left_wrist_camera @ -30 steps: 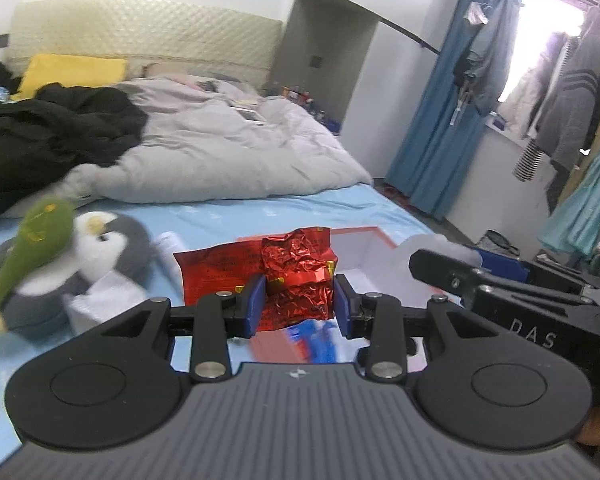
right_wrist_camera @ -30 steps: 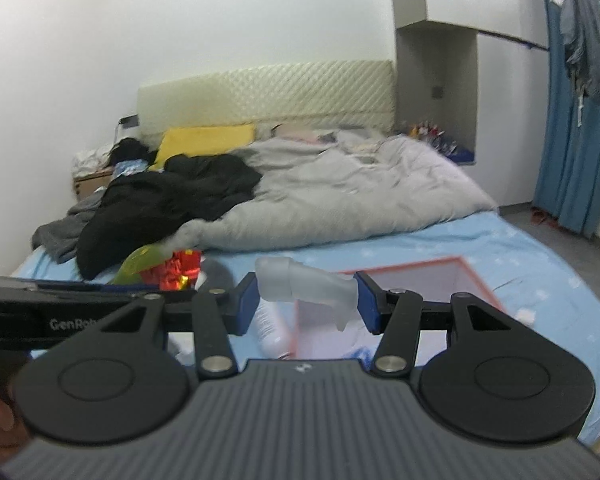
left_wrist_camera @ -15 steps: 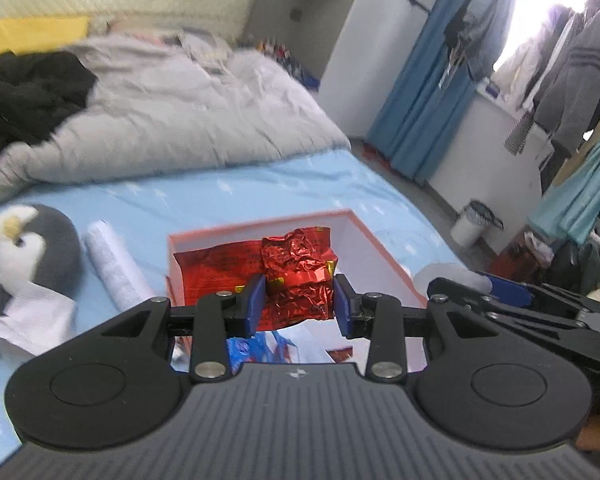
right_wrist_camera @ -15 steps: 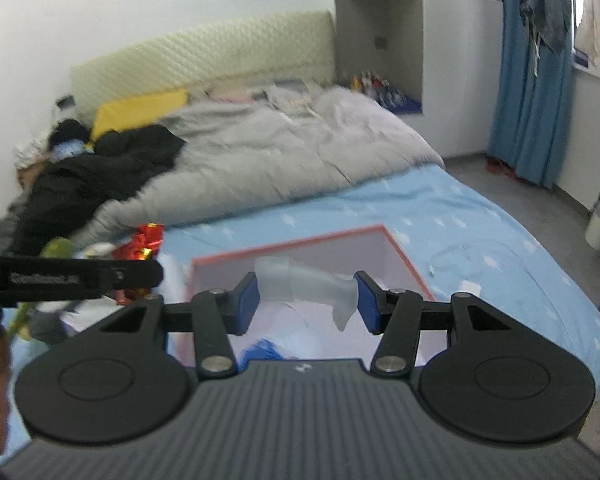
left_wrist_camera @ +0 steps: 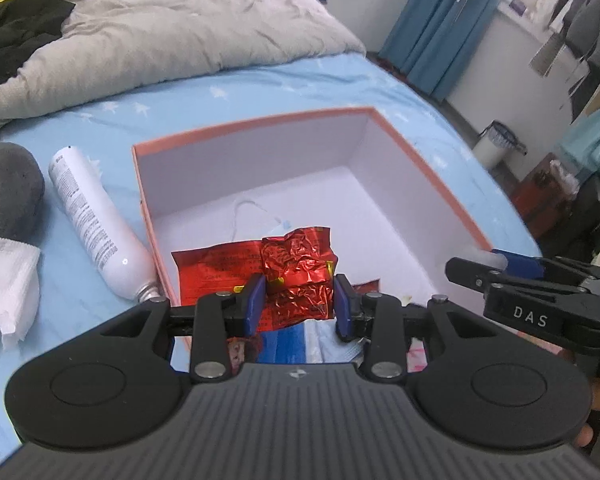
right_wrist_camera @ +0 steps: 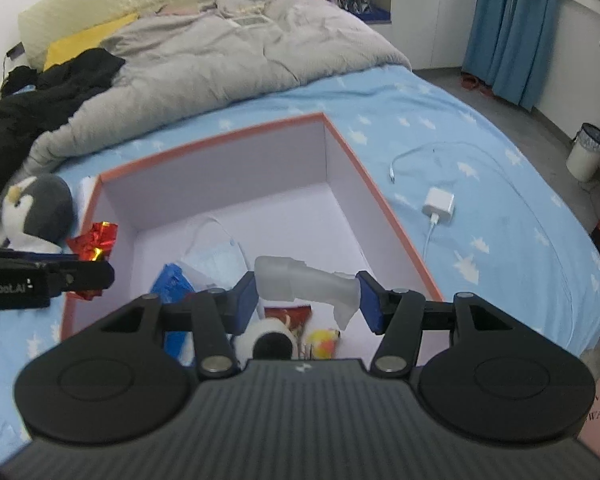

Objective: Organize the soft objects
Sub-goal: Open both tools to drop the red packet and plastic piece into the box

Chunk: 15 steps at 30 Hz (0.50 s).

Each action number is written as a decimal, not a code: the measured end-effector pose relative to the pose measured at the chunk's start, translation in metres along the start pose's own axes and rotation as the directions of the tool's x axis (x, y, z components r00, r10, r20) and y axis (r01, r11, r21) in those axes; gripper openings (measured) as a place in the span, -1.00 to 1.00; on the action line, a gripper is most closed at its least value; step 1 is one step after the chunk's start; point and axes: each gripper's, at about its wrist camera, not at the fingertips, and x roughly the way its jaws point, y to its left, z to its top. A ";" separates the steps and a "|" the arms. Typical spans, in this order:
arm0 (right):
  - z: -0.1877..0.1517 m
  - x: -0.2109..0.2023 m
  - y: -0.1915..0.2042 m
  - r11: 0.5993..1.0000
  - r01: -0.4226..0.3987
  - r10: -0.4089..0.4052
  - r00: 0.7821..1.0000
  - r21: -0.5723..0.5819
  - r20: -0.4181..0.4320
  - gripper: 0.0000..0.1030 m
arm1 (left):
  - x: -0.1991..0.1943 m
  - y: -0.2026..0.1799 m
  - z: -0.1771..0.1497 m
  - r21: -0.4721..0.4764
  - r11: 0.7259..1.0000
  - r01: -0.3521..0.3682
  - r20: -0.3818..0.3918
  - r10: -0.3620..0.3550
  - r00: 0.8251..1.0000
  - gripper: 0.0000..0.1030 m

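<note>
**Two claws poised over the open box, each with a soft item**

The left claw (left_wrist_camera: pixel 299 303) grips a crumpled red foil wrapper (left_wrist_camera: pixel 296 272) between its blue pads, held partway closed on the crinkly, shiny packet. It hangs over the near left corner of the orange-rimmed box (left_wrist_camera: pixel 384 128), which sits on the bed's blue sheet (left_wrist_camera: pixel 260 84), so that a release should drop the wrapper inside rather than onto the sheet.

The right claw (right_wrist_camera: pixel 307 299) carries a translucent, frosted squishy piece (right_wrist_camera: pixel 300 282), bent like an elbow and spanning the gap between the pads. Its jaws are opening, the piece still between them, directly above the box interior; this looks like the start of a drop.

The box has smooth, pale, matte walls. Inside lie a pleated blue face mask (right_wrist_camera: pixel 216 260), a blue plastic packet (right_wrist_camera: pixel 172 280) and other small things.

Outside, to the left, rest a plush penguin (right_wrist_camera: pixel 36 208), a smooth white bottle (left_wrist_camera: pixel 96 224) and a folded tissue (left_wrist_camera: pixel 4 272). A white charger (right_wrist_camera: pixel 439 202) with its cable lies on the sheet to the right.
</note>
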 end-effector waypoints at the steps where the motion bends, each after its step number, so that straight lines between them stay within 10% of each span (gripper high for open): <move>1: -0.002 0.002 -0.002 1.000 -0.001 0.001 1.000 0.008 -0.009 0.12 | 0.003 -0.001 -0.001 0.005 1.000 -0.004 -0.005 0.004 1.000 -0.17; 15: -0.003 -0.021 -0.006 0.998 -0.047 0.046 0.998 0.034 0.044 0.32 | -0.040 -0.006 -0.005 0.076 0.997 0.008 0.069 -0.013 0.998 0.03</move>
